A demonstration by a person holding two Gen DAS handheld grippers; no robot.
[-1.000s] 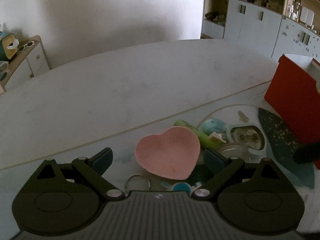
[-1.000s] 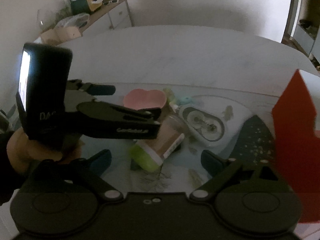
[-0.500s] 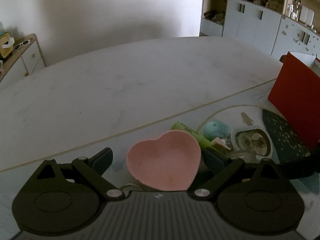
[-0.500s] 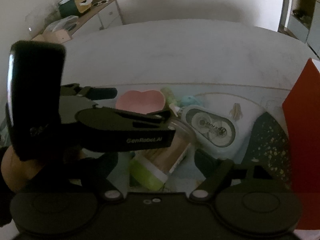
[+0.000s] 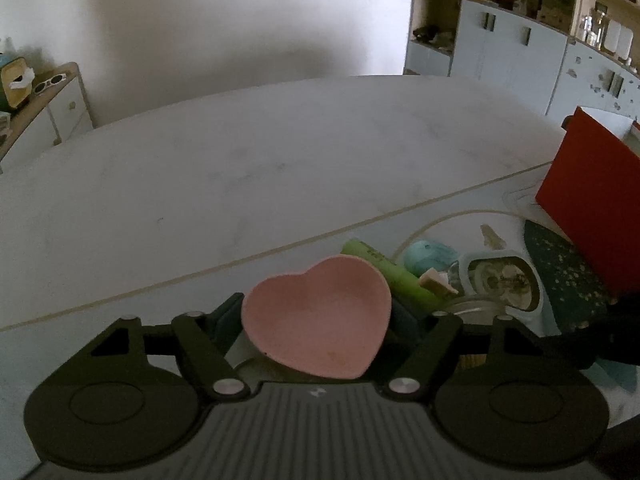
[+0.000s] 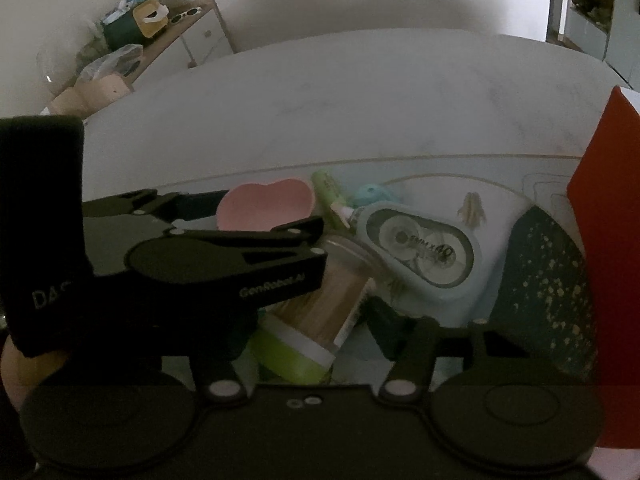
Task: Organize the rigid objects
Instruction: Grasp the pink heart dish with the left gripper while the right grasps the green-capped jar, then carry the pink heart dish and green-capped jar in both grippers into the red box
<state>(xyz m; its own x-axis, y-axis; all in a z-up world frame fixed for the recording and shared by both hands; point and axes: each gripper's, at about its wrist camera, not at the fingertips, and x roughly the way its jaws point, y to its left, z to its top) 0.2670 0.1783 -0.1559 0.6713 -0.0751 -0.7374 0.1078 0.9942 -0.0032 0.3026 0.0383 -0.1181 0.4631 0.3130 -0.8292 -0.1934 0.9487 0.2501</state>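
Note:
A pink heart-shaped dish (image 5: pixel 316 324) lies on the pale mat between the fingers of my left gripper (image 5: pixel 316 314). The jaws are closing, and both pads meet the dish's sides. In the right wrist view the same dish (image 6: pixel 264 206) shows behind the left gripper's dark body. A clear jar with a green lid (image 6: pixel 312 316) lies on its side inside my right gripper (image 6: pixel 312 318), whose jaws are closing too. The right gripper's visible pad (image 6: pixel 386 322) rests against the jar. Its other pad is hidden behind the left gripper.
A green tube (image 5: pixel 376 276), a teal round thing (image 5: pixel 428 256) and a correction-tape dispenser (image 6: pixel 420 252) crowd just beyond the dish and jar. A red box (image 5: pixel 592 208) stands at the right. The white table (image 5: pixel 280 152) stretches beyond. A hand (image 6: pixel 16 368) holds the left gripper.
Both pairs of jaws have narrowed: the left onto the pink dish, the right onto the jar. The dish now sits closer in, between the left fingers.

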